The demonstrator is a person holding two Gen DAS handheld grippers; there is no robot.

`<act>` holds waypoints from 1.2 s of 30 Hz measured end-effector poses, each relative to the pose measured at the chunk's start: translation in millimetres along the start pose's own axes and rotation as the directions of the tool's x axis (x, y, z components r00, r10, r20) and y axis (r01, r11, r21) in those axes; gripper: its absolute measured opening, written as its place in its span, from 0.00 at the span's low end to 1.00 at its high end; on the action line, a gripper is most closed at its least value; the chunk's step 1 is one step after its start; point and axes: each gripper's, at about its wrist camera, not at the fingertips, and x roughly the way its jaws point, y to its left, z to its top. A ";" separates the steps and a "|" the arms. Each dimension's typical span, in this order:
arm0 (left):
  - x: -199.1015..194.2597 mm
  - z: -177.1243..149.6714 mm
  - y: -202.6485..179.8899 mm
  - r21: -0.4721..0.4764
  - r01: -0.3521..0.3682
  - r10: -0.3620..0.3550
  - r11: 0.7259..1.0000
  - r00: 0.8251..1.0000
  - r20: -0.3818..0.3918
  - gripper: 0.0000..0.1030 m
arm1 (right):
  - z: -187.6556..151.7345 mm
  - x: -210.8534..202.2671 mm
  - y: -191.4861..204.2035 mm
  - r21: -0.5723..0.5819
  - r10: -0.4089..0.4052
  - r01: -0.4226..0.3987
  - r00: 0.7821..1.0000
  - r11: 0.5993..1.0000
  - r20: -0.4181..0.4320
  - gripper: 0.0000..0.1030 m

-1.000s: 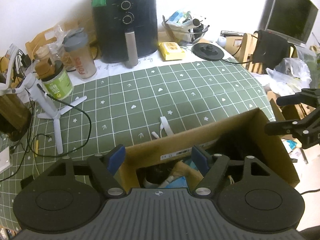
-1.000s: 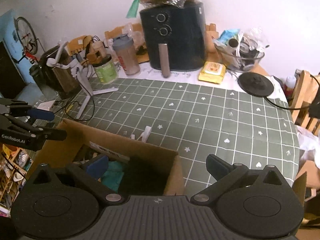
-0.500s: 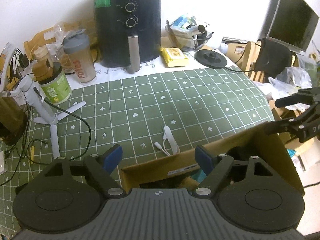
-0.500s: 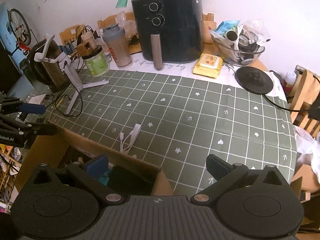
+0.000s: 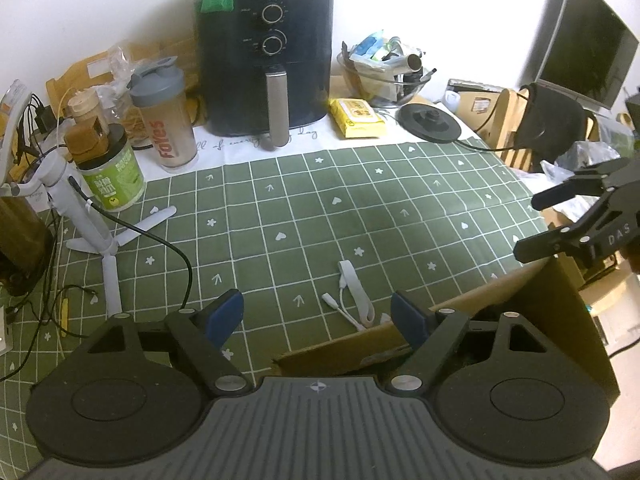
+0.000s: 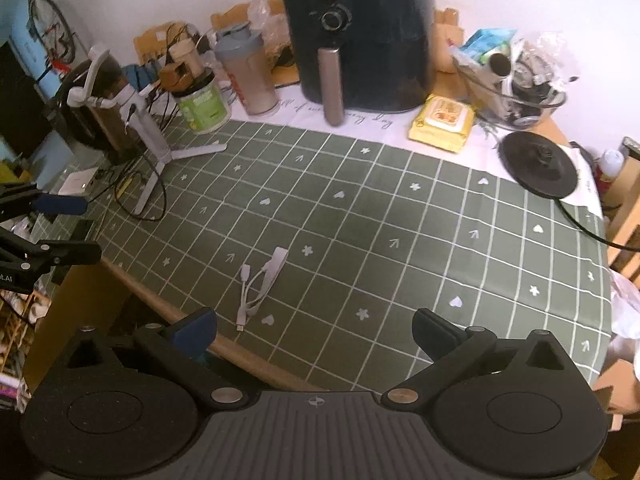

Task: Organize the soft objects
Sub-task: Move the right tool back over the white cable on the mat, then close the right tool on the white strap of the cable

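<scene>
A brown cardboard box [image 5: 532,308] stands at the table's near edge; its wall also shows in the right wrist view [image 6: 80,300]. Its contents are hidden now. My left gripper [image 5: 318,314] is open and empty, above the near table edge beside the box. My right gripper [image 6: 314,330] is open and empty, above the table edge to the right of the box. A white cable with a strap [image 5: 352,294] lies on the green checked cloth [image 5: 360,208] just beyond the box, and shows in the right wrist view [image 6: 260,280] too.
At the back stand a black air fryer [image 5: 266,56], a shaker bottle [image 5: 166,118], a green tub [image 5: 110,178], a yellow wipes pack [image 5: 356,118], a glass bowl of clutter [image 5: 386,70] and a black kettle base [image 5: 430,122]. A white tripod [image 5: 94,232] with cables stands left.
Both grippers have risen and drawn back from the box opening. The box interior has dropped out of sight, and more of the green cloth and the white cable show.
</scene>
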 end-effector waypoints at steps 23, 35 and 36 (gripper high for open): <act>-8.6 -23.8 35.0 -0.126 -0.037 0.038 0.991 0.999 0.004 0.78 | 59.4 99.7 35.6 -0.266 0.101 -0.166 0.965 0.950 -0.242 0.77; -15.0 -40.2 52.2 -0.198 -0.060 0.058 0.978 0.998 -0.017 0.78 | 62.1 164.1 57.9 -0.407 0.060 -0.222 0.925 0.886 -0.375 0.59; -15.6 -41.4 53.6 -0.202 -0.059 0.057 0.978 0.998 -0.020 0.78 | 61.9 170.4 59.0 -0.413 0.054 -0.225 0.921 0.882 -0.386 0.57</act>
